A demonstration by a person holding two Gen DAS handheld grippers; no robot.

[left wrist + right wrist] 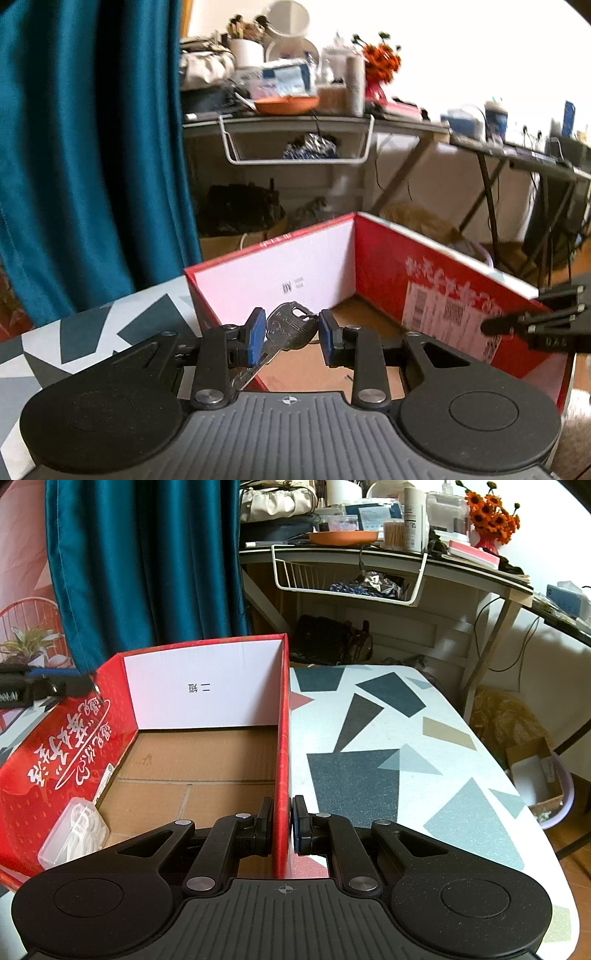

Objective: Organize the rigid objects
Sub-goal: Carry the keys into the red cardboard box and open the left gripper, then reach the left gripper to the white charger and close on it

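Observation:
A silver key [290, 328] sits between the blue pads of my left gripper [291, 334], which is shut on its head; the blade slants down to the left. The key hangs over the near left corner of an open red cardboard box [376, 258] with a white inner wall and a brown floor. My right gripper [282, 823] is shut on the box's right wall [282, 738], one finger inside and one outside. The left gripper [44, 686] also shows at the box's left rim in the right wrist view. A clear case of white picks [74, 830] lies inside the box.
The box stands on a table with a grey and white geometric cloth [388, 757]. A teal curtain [140, 561] hangs behind. A cluttered desk with a white wire basket [347, 579] and orange flowers [493, 513] stands beyond. A bin [543, 775] sits on the floor at right.

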